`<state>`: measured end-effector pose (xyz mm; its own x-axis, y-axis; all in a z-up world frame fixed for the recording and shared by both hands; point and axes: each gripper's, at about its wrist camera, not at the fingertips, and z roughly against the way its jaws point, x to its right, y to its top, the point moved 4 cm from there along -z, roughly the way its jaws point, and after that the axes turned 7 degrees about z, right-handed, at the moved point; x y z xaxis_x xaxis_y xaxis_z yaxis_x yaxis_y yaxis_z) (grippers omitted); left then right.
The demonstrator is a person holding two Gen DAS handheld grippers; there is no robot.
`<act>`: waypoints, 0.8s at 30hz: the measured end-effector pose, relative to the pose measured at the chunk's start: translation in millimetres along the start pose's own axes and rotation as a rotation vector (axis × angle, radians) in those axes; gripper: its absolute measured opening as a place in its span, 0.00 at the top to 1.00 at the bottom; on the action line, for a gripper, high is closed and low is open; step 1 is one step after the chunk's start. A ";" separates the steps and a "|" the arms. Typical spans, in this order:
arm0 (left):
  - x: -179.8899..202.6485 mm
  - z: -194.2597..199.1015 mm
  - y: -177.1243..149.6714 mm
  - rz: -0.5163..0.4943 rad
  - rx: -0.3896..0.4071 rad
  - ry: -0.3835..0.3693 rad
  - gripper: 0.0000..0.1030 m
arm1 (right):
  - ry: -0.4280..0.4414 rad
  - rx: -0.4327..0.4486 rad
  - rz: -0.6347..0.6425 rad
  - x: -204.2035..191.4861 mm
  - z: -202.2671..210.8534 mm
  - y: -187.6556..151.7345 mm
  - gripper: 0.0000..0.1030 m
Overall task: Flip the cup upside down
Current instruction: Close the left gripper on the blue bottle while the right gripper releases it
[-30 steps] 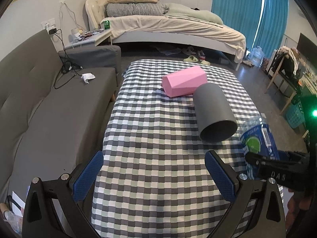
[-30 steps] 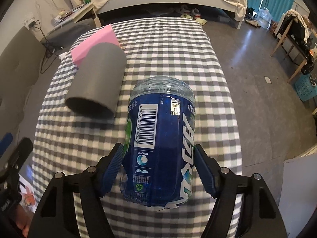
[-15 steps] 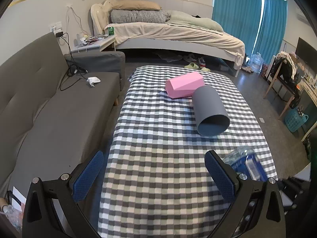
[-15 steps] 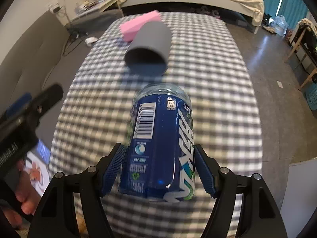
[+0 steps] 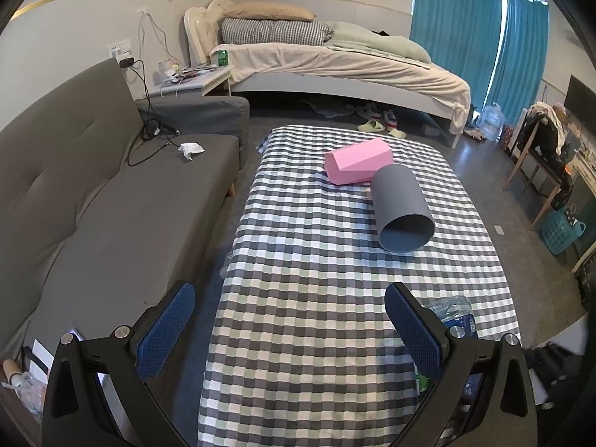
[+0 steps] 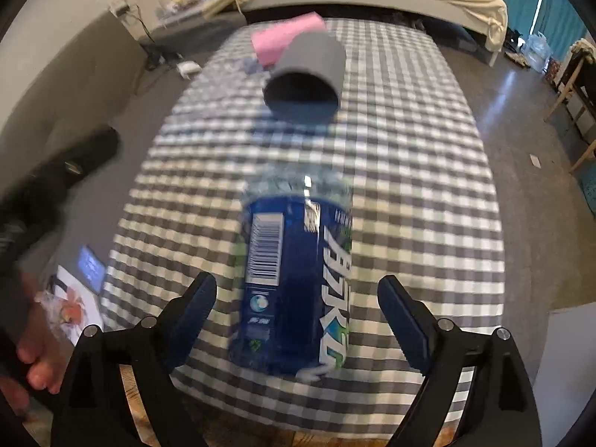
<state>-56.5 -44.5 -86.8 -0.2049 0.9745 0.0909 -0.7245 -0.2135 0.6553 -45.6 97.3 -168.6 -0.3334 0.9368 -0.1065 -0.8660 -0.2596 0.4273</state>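
Cup, grey plastic and cylindrical [image 5: 400,208], lies on its side on the checkered-cloth surface [image 5: 298,260], touching a pink block [image 5: 357,165]. A blue-labelled plastic bottle [image 6: 296,279] stands between the spread right hand-held gripper [image 6: 296,320] fingers, untouched. The left hand-held gripper [image 5: 287,329] is spread, empty.

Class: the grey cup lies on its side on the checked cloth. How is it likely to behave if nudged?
The grey cup is round and on its side, so it would probably roll, likely curving since it flares toward the mouth. The pink block at its base may stop it. It looks stiff.
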 end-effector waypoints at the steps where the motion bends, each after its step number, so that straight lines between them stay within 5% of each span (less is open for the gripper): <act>1: 2.7 0.8 0.1 -0.004 0.000 0.004 0.00 | -0.012 0.024 0.003 5.7 11.0 2.2 0.14; 10: 44.7 2.2 -2.1 -0.052 -0.044 -0.011 0.00 | -0.132 0.132 -0.138 89.5 64.0 7.4 0.14; 19: 104.0 -22.8 -24.5 -0.142 -0.192 -0.080 0.00 | -0.097 0.131 -0.221 132.5 61.7 -0.7 0.14; 24: 109.1 -47.7 -38.3 -0.080 -0.335 -0.140 0.00 | -0.081 0.125 -0.243 142.1 54.8 -2.6 0.14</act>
<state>-82.5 66.7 -137.7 -0.0637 0.9840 0.1665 -0.9145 -0.1243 0.3851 -70.3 243.9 -135.6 -0.0866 0.9850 -0.1491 -0.8627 0.0007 0.5058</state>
